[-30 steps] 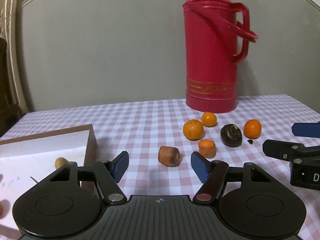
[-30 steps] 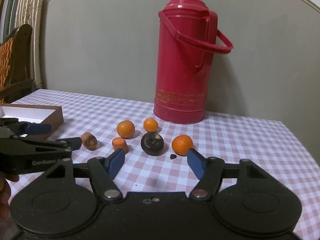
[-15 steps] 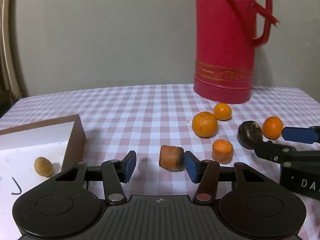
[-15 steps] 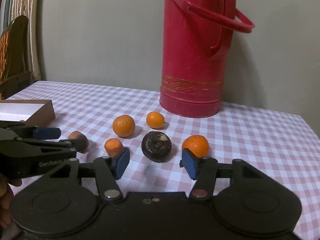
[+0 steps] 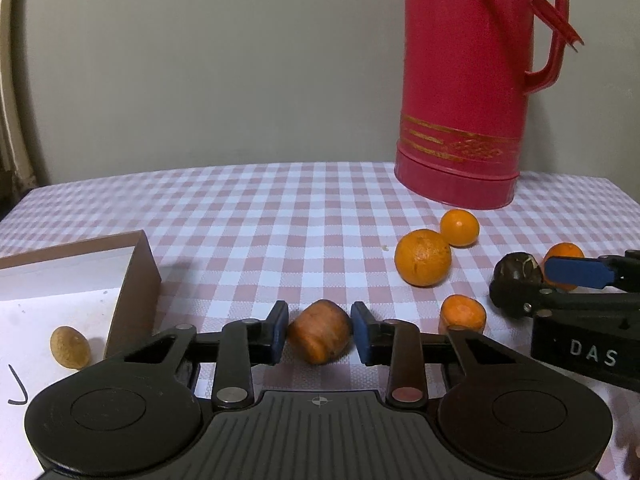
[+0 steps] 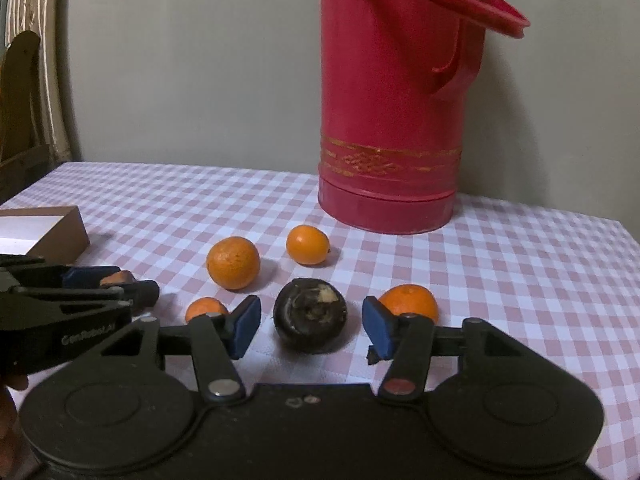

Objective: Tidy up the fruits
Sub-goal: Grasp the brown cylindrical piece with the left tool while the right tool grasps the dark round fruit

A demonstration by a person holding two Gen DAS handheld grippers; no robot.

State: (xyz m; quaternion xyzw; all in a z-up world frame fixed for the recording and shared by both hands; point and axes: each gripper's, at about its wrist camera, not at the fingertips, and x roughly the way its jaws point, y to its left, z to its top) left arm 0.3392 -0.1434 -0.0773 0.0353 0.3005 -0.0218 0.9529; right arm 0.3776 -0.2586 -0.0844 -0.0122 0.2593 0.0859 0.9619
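My left gripper (image 5: 319, 336) has its blue pads (image 5: 279, 332) closed against both sides of an orange carrot chunk (image 5: 320, 338) on the checked cloth. My right gripper (image 6: 311, 326) is open, with a dark round fruit (image 6: 310, 319) between its pads and not touched. Three oranges lie near it: a big one (image 6: 233, 262), a small one (image 6: 307, 245) and one (image 6: 410, 303) behind the right pad. A second carrot piece (image 5: 463, 312) lies right of the left gripper. A brown box (image 5: 136, 276) with white lining holds a small tan fruit (image 5: 69, 347).
A tall red thermos (image 6: 394, 120) stands at the back of the table, close behind the oranges. The table's right edge (image 6: 624, 236) is near. A wooden chair (image 6: 20, 112) stands at the far left.
Both grippers have moved forward and down. The left jaws have closed from wide open onto the carrot chunk. The right jaws now straddle the dark fruit.
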